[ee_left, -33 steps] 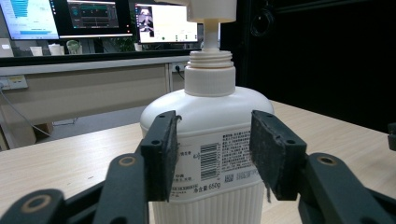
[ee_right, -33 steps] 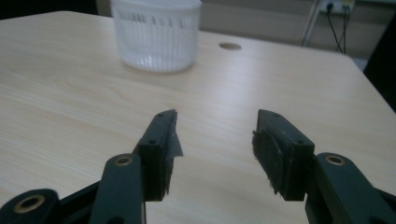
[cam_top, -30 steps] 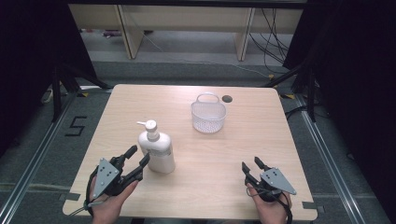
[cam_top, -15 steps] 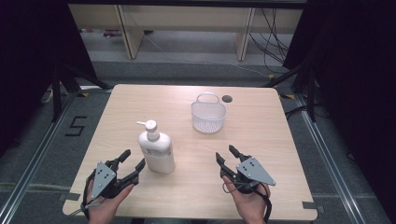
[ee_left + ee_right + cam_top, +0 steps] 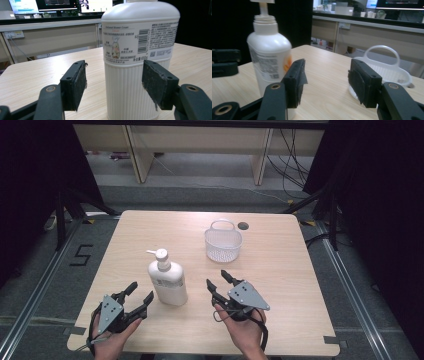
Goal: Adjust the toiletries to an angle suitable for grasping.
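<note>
1. Black left gripper: jaws apart, just been opening, nothing pinched.
2. White pump bottle: upright on the table, just beyond the left gripper, which is nearer.
3. Right gripper: jaws apart, empty, just been widening, beside the bottle's right.

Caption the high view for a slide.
Two hand-held grippers flank an upright white plastic pump bottle; a clear plastic basket stands beyond.

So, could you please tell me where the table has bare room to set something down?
Free: the far left corner behind the pump bottle, and the right side beyond the basket. Crowded: the near edge, where the left gripper and right gripper flank the bottle.
</note>
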The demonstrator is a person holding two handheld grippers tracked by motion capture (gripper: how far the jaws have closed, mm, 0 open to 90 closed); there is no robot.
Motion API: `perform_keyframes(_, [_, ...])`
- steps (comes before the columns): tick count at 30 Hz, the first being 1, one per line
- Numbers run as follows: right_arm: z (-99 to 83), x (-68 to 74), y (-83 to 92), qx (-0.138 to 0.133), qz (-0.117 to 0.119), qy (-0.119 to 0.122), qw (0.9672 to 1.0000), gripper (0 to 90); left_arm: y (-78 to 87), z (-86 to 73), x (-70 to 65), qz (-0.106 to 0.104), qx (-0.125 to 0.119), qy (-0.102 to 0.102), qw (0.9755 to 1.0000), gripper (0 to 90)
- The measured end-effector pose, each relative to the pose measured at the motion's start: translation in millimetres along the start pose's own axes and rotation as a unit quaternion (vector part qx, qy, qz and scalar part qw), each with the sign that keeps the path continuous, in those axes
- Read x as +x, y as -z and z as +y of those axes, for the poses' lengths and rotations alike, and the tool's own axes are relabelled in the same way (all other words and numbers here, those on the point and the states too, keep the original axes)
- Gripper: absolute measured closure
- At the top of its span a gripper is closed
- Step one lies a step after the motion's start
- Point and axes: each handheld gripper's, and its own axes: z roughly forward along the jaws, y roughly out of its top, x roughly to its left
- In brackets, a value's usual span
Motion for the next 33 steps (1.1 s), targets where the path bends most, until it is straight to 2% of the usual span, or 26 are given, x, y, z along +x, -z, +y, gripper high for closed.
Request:
perform_keyframes(1, [1.3, 4.7, -3.0, 0.001, 0.008, -0.009, 0.9999, 46.9, -0.4, -1.7, 0.7, 0.001, -0.001, 0.001, 1.0, 35.0])
perform_keyframes(2, [2.9, 7.6, -5.6, 0.002, 0.014, -0.007, 0.9999, 46.7, -1.6, -3.7, 1.7, 0.001, -0.003, 0.0, 1.0, 34.7])
perform_keyframes(5, [7.0, 17.7, -14.1, -0.005, 0.027, -0.014, 0.9995, 45.8, -4.4, -9.9, 6.7, 0.004, 0.002, -0.014, 0.9999, 34.1])
perform_keyframes(6, [8.7, 18.9, -17.3, -0.015, 0.027, 0.001, 0.9995, 45.5, -5.5, -11.9, 8.5, 0.006, 0.004, -0.016, 0.9999, 33.8])
perform_keyframes(7, [10.1, 22.8, -19.8, -0.014, 0.032, -0.006, 0.9994, 45.2, -6.9, -13.8, 10.7, 0.006, 0.005, -0.019, 0.9998, 33.1])
perform_keyframes(8, [12.0, 25.5, -21.6, -0.014, 0.031, -0.005, 0.9994, 44.8, -7.9, -15.8, 12.2, 0.007, 0.007, -0.018, 0.9998, 32.8])
perform_keyframes(9, [13.7, 27.4, -25.7, -0.026, 0.035, 0.002, 0.999, 44.4, -8.0, -17.3, 13.6, 0.008, 0.013, -0.015, 0.9998, 32.7])
perform_keyframes(10, [15.5, 31.4, -28.0, -0.025, 0.037, -0.004, 0.999, 44.1, -9.9, -19.6, 14.9, 0.006, 0.007, -0.012, 0.9999, 32.4])
perform_keyframes(11, [17.3, 35.1, -30.5, -0.021, 0.044, -0.011, 0.9987, 44.0, -9.1, -20.6, 15.6, 0.009, 0.017, -0.008, 0.9998, 32.3])
perform_keyframes(12, [19.2, 37.1, -33.6, -0.026, 0.045, -0.002, 0.9986, 43.8, -11.2, -22.6, 16.4, 0.006, 0.009, -0.006, 0.9999, 32.2])
perform_keyframes(13, [21.0, 39.3, -36.0, -0.026, 0.044, 0.003, 0.9987, 43.8, -10.0, -22.9, 16.3, 0.009, 0.019, -0.007, 0.9998, 32.2])
perform_keyframes(14, [22.3, 42.8, -39.3, -0.025, 0.051, -0.005, 0.9984, 43.8, -11.7, -24.4, 16.3, 0.007, 0.011, -0.006, 0.9999, 32.2])
perform_keyframes(15, [23.9, 43.7, -42.1, -0.028, 0.05, 0.002, 0.9983, 43.7, -11.0, -24.7, 16.4, 0.009, 0.018, -0.006, 0.9998, 32.2])
perform_keyframes(16, [25.3, 45.4, -45.0, -0.029, 0.054, -0.002, 0.9981, 43.7, -11.4, -25.4, 16.7, 0.009, 0.02, -0.007, 0.9997, 32.2])
perform_keyframes(17, [26.9, 45.9, -47.1, -0.029, 0.052, 0.004, 0.9982, 43.6, -13.5, -26.8, 17.0, 0.007, 0.011, -0.004, 0.9999, 32.2])
perform_keyframes(18, [28.0, 48.4, -49.6, -0.03, 0.06, -0.004, 0.9977, 43.6, -12.3, -26.8, 16.8, 0.011, 0.021, -0.004, 0.9997, 32.2])
perform_keyframes(21, [31.0, 51.2, -53.6, -0.032, 0.059, -0.005, 0.9978, 43.4, -14.8, -28.9, 17.3, 0.007, 0.013, -0.005, 0.9999, 32.2])
perform_keyframes(22, [32.8, 51.7, -55.3, -0.035, 0.058, 0.001, 0.9977, 43.4, -13.8, -29.0, 16.5, 0.011, 0.024, -0.002, 0.9997, 32.2])
perform_keyframes(23, [36.9, 56.9, -59.3, -0.036, 0.06, 0.001, 0.9975, 43.2, -16.1, -30.7, 16.3, 0.008, 0.015, -0.005, 0.9998, 32.2])
perform_keyframes(24, [37.6, 58.0, -59.8, -0.034, 0.059, 0.001, 0.9977, 43.1, -14.7, -30.4, 16.1, 0.008, 0.026, -0.006, 0.9996, 32.2])
perform_keyframes(25, [39.1, 58.9, -62.5, -0.039, 0.058, 0.012, 0.9975, 43.1, -14.9, -30.7, 15.7, 0.009, 0.027, -0.004, 0.9996, 32.2])
perform_keyframes(27, [40.6, 63.3, -66.6, -0.035, 0.062, 0.005, 0.9975, 42.8, -15.0, -31.1, 15.9, 0.009, 0.027, -0.004, 0.9996, 32.2])
perform_keyframes(29, [41.7, 64.4, -70.9, -0.037, 0.059, 0.017, 0.9974, 42.6, -14.9, -31.6, 16.4, 0.009, 0.027, -0.003, 0.9996, 32.2])
perform_keyframes(31, [42.4, 68.7, -73.9, -0.028, 0.06, -0.001, 0.9978, 42.4, -15.6, -32.6, 17.0, 0.009, 0.025, -0.003, 0.9997, 32.2])
perform_keyframes(32, [43.5, 67.8, -76.6, -0.037, 0.058, 0.015, 0.9975, 42.4, -16.9, -33.4, 17.4, 0.006, 0.018, -0.002, 0.9998, 32.2])
perform_keyframes(33, [43.5, 67.8, -76.6, -0.037, 0.058, 0.015, 0.9975, 42.4, -16.9, -33.4, 17.4, 0.006, 0.018, -0.002, 0.9998, 32.2])
